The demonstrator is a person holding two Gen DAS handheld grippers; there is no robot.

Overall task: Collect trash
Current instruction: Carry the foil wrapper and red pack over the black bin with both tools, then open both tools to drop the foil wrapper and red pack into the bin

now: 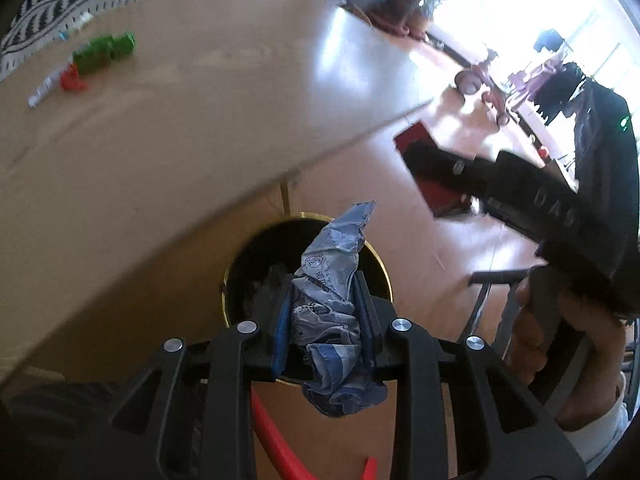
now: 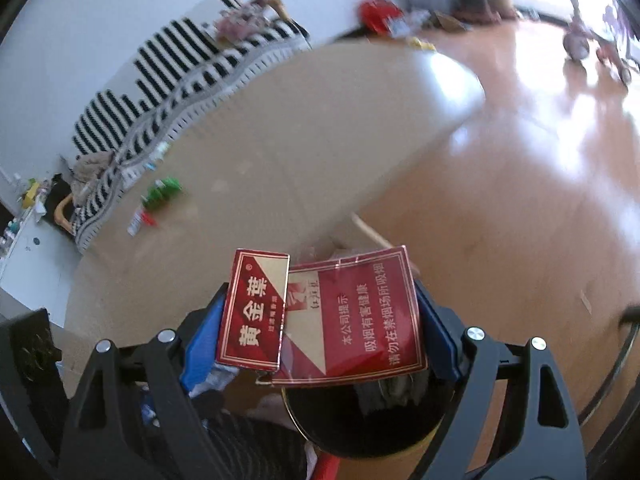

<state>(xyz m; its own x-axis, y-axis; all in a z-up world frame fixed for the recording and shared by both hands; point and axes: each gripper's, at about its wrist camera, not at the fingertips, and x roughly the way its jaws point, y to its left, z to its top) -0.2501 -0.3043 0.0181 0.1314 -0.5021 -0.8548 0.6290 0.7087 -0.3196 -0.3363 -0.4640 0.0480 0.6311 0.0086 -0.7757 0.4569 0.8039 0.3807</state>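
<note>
My left gripper (image 1: 325, 284) is shut on a crumpled blue and white wrapper (image 1: 334, 320) and holds it above the black trash bin (image 1: 244, 264) with a gold rim. My right gripper (image 2: 320, 300) is shut on a red and gold cigarette pack (image 2: 348, 320) whose lid flap (image 2: 256, 308) hangs open; it is above the bin (image 2: 360, 420). The right gripper also shows in the left wrist view (image 1: 448, 172), holding the red pack (image 1: 416, 140) to the right of the bin.
A light wooden table (image 1: 200, 120) stands beside the bin, with green and red scraps (image 1: 100, 56) and a small tube (image 1: 40, 94) near its far edge. A black and white striped sofa (image 2: 168, 80) is behind it. A chair frame (image 1: 492, 292) stands at right.
</note>
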